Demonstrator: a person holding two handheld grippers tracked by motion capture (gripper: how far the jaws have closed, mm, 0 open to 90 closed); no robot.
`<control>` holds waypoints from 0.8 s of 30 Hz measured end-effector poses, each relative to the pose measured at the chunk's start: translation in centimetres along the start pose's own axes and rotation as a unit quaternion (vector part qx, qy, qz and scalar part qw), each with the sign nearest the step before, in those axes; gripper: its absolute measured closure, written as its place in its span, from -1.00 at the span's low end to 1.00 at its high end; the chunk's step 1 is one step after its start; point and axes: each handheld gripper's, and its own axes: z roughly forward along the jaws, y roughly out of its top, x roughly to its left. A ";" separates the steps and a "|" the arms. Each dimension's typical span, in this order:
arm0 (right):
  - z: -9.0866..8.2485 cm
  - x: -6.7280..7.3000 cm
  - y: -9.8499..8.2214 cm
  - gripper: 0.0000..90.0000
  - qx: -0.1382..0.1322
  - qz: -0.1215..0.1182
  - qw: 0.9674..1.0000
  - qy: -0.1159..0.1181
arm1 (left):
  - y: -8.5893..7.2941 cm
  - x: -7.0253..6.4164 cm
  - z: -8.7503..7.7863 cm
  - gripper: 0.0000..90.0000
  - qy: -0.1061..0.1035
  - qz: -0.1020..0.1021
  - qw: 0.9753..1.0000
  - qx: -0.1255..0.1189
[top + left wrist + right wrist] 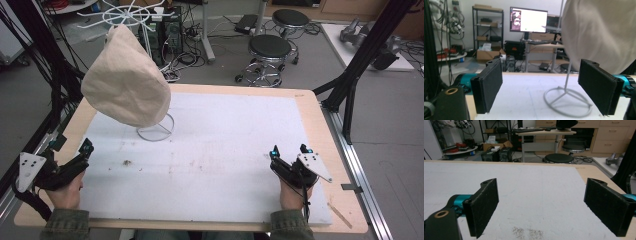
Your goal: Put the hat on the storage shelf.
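Beige cloth bag [125, 80]: draped over white wire stand [156, 131], far left of tabletop [310, 107]; untouched, so apparently no handling has begun. Left gripper [70, 162], near left: jaws apart, empty. Right gripper [292, 160], near right: jaws apart, empty. Surface: white mat [225, 150], faintly stained. Room: stools [270, 50], desks, monitor [528, 20].

A pale wooden tabletop [312, 107] carries a white mat [225, 150] over most of its surface; a white wire stand [156, 131] rests on the mat's far left part, its ring base flat; a small brown speck [127, 162] lies near the mat's left side.
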 end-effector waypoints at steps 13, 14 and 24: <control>0.0 -0.1 0.0 -0.74 0.002 0.006 1.000 0.003 | -3.3 1.2 -1.1 -0.56 0.024 0.016 0.999 0.038; 0.0 -0.2 0.0 -0.74 0.000 0.005 1.000 0.003 | -3.5 1.2 -1.2 -0.56 0.024 0.016 0.999 0.041; 0.1 -0.1 -0.1 -0.74 0.008 0.011 1.000 0.008 | -3.9 1.6 -1.5 -0.56 0.028 0.015 0.998 0.048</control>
